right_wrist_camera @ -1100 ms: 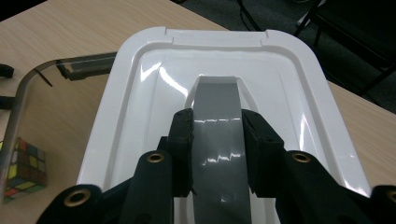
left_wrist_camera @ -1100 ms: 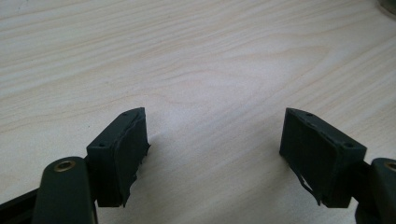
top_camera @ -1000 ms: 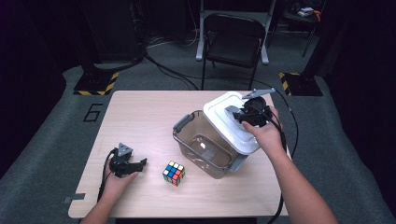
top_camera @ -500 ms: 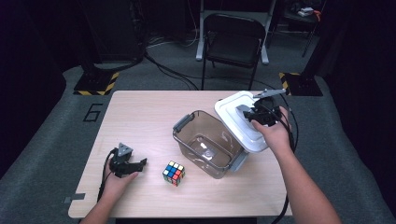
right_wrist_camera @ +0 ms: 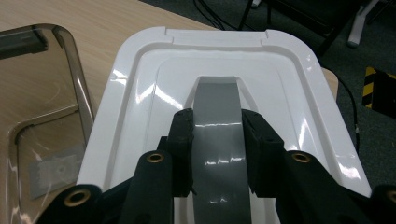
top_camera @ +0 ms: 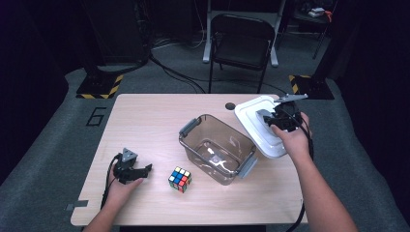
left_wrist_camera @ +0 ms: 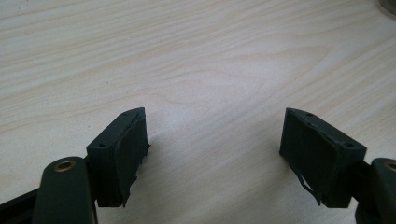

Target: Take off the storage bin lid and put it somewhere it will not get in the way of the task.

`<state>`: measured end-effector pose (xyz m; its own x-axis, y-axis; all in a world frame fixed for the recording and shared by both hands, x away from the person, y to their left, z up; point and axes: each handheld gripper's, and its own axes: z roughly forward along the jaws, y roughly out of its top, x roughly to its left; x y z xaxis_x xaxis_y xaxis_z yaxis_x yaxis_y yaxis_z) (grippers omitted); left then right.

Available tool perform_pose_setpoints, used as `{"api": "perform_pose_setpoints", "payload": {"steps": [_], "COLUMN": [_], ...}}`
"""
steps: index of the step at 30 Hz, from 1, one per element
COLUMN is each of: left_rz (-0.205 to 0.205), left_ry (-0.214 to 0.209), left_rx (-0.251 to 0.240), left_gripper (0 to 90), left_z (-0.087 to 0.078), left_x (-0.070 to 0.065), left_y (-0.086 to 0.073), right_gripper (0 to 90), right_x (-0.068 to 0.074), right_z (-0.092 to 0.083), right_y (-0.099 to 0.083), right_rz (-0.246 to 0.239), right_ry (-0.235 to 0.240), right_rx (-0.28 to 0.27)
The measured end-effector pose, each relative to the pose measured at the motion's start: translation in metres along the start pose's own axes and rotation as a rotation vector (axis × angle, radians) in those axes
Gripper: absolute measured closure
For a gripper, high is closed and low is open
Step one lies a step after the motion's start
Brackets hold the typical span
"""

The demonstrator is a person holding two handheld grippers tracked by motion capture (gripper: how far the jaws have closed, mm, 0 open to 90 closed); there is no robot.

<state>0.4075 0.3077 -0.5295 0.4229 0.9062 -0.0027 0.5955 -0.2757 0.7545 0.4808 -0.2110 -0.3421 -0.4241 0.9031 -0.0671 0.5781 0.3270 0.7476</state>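
Black jaws of the right gripper pinch the grey handle of the white plastic lid, tilted over the desk's far right corner, beside the clear brown tub. Left gripper jaws rest spread near the front left edge. Glossy plastic may slip, so the lid could drop off the edge.
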Motion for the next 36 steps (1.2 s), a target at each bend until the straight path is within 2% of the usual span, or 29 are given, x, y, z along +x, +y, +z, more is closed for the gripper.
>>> {"api": "perform_pose_setpoints", "payload": {"steps": [17,36], "left_rz": [0.000,0.000], "left_ry": [0.000,0.000], "left_rx": [0.000,0.000], "left_gripper": [22.9,22.9], "left_z": [0.000,0.000], "left_x": [0.000,0.000], "left_y": [0.000,0.000], "right_gripper": [67.0,67.0], "right_x": [-0.013,-0.020], "right_z": [0.001,0.017], "right_y": [-0.016,-0.044], "right_rz": [0.032,0.063], "right_ry": [-0.034,-0.051], "right_rx": [0.014,0.041]}}
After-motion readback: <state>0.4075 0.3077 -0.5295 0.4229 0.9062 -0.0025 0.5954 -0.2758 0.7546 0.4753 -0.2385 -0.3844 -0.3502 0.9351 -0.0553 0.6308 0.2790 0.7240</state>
